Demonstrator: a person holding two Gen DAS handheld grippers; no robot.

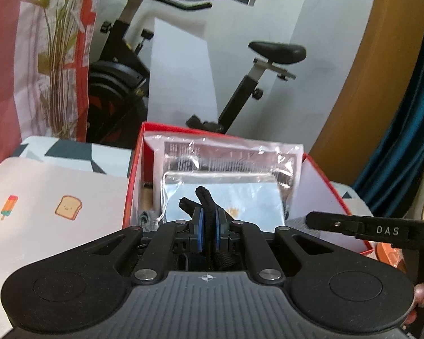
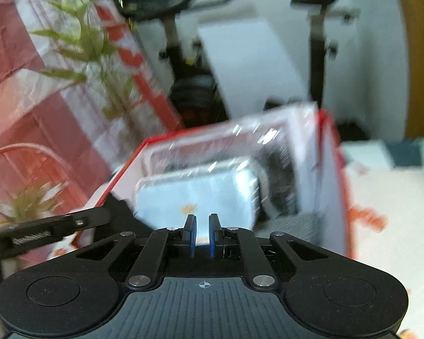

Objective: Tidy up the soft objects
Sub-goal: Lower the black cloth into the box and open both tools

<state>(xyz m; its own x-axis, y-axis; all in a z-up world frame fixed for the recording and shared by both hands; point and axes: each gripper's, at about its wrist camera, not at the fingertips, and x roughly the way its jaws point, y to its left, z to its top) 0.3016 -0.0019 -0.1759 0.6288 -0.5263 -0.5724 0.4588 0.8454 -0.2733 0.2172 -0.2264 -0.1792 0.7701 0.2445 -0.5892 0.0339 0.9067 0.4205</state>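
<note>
1. The left gripper (image 1: 209, 227) has its fingers clamped on a black cord (image 1: 205, 197).
2. The right gripper (image 2: 202, 233) is closed, holding nothing.
3. Beyond both stands the red box (image 1: 325, 180), a pale blue packet (image 1: 240, 197) inside.

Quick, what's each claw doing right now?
Left claw: closed on a black cord.
Right claw: closed, holding nothing.

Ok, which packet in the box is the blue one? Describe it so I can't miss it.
Find the red box on the bed, in front of the exercise bike. Two plastic packets stand inside it. The blue packet is the nearer, lower one, pale blue with a small orange mark, in front of the taller clear packet with dark print.
</note>
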